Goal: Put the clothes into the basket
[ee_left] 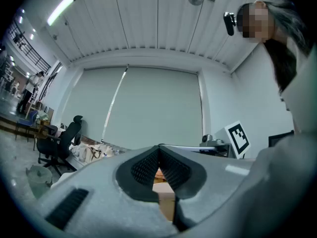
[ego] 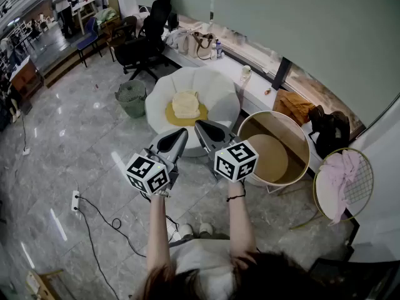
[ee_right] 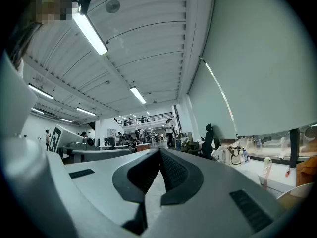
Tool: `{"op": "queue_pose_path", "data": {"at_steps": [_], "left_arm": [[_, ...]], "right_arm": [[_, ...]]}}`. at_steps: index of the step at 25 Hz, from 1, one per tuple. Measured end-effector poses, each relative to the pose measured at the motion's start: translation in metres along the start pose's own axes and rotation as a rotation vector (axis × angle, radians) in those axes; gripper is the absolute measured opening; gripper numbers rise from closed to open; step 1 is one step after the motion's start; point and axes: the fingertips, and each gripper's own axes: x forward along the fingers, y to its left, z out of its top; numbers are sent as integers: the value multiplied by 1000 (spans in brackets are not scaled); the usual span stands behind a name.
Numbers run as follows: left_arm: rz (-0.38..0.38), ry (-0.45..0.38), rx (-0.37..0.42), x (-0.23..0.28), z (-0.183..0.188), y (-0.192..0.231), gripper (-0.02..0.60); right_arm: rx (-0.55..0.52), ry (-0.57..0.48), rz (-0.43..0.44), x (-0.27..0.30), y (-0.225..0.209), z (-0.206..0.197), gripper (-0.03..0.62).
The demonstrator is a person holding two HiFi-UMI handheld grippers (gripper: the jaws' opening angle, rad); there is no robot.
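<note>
Clothes lie well apart from both grippers. A cream folded garment (ego: 185,104) rests on a yellow layer (ego: 170,114) in the seat of the white round chair (ego: 215,89). In the head view it is beyond the fingertips, and no finger touches it. A pink garment (ego: 337,174) hangs over a round wire stand (ego: 364,183) at the far right, and an orange one (ego: 292,107) lies on the window ledge behind the basket (ego: 281,127).

The basket stands on the floor just beside the chair, to the right of the right gripper (ego: 199,125), and its beige bottom is visible.

The left gripper (ego: 182,133) and the right gripper are held side by side before the person, both pointing towards the chair. In the left gripper view the left gripper (ee_left: 159,148) has its ribbed pads meeting at the tips, closed and holding nothing. In the right gripper view the right gripper (ee_right: 159,151) is closed the same way, also empty.
</note>
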Motion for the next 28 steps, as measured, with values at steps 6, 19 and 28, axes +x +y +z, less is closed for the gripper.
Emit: {"op": "queue_pose_path", "data": {"at_steps": [6, 19, 28], "left_arm": [[1, -2, -1, 1, -2, 0, 11], [22, 6, -10, 0, -7, -5, 11], [96, 10, -21, -20, -12, 9, 11]], "right_arm": [[4, 5, 5, -1, -3, -4, 9], [73, 9, 26, -6, -10, -12, 9], [106, 13, 32, 2, -11, -18, 9]]}}
